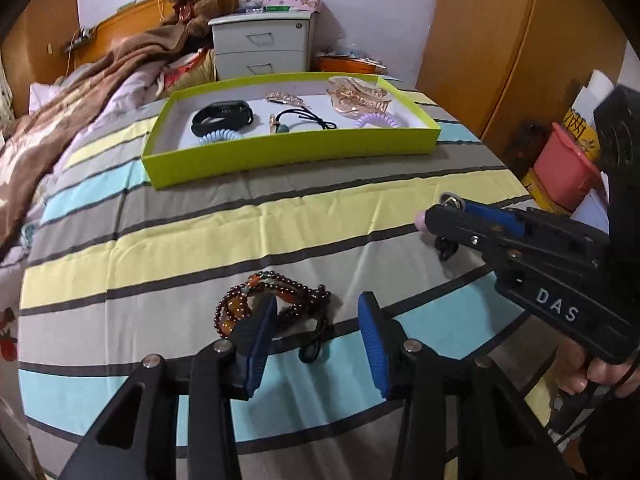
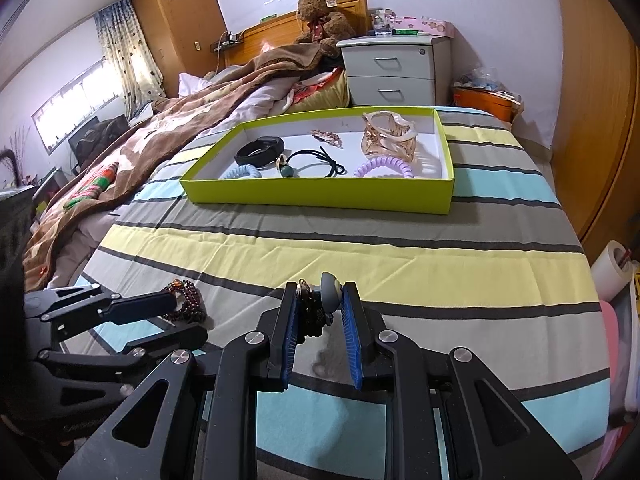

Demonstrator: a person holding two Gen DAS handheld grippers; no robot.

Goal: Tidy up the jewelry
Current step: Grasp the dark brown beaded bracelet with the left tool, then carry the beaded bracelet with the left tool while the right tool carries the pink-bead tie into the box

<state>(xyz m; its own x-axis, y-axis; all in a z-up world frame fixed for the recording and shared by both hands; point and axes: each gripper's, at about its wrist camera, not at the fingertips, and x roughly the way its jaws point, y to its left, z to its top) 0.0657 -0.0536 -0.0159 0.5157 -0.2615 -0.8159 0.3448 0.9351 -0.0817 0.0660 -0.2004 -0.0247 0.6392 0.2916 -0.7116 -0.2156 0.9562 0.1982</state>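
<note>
A dark red bead bracelet (image 1: 276, 300) with orange beads lies on the striped bedsheet. My left gripper (image 1: 318, 316) is open around its near end, low over the sheet; it shows in the right wrist view (image 2: 176, 316) too. My right gripper (image 2: 320, 304) is shut on a small keyring trinket (image 2: 320, 300) with a grey round charm and dark dangling beads, held just above the sheet. In the left wrist view the right gripper (image 1: 436, 212) is at the right. A lime green tray (image 1: 288, 156) farther back holds a black band, spiral hair ties, a black cord and clips.
A brown blanket (image 2: 160, 128) covers the bed's left side. A white bedside cabinet (image 1: 262, 46) stands behind the tray. A wooden wardrobe (image 1: 520, 40) and a pink bucket (image 1: 568, 168) stand to the right of the bed's edge.
</note>
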